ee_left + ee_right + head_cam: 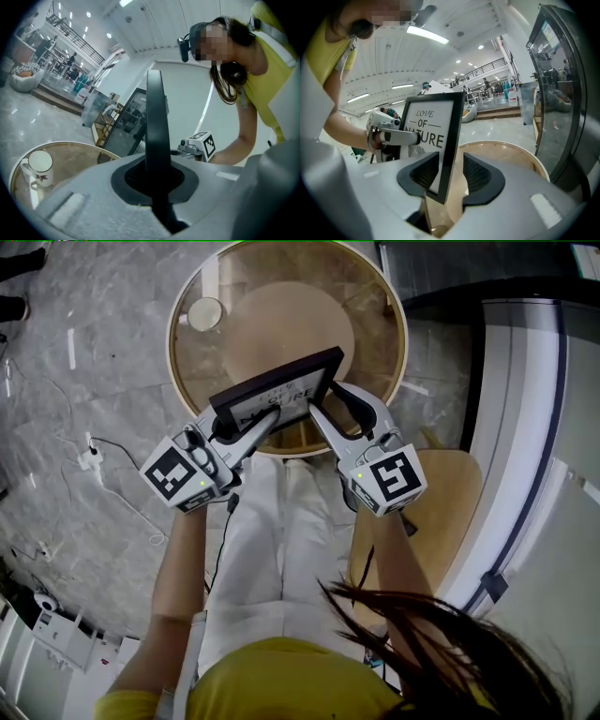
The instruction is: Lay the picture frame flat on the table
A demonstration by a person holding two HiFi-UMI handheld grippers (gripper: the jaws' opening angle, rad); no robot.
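Observation:
The black picture frame with the print "LOVE OF NATURE" is tilted over the near part of the round glass-topped table. My left gripper is shut on the frame's left edge, which shows as a dark bar between the pads in the left gripper view. My right gripper is open, its jaws standing on either side of the frame's right edge with a gap at each pad. The left gripper also shows behind the frame in the right gripper view.
A white mug stands at the table's far left, also seen as a mug in the left gripper view. A wooden chair seat is at my right. Cables lie on the marble floor at the left.

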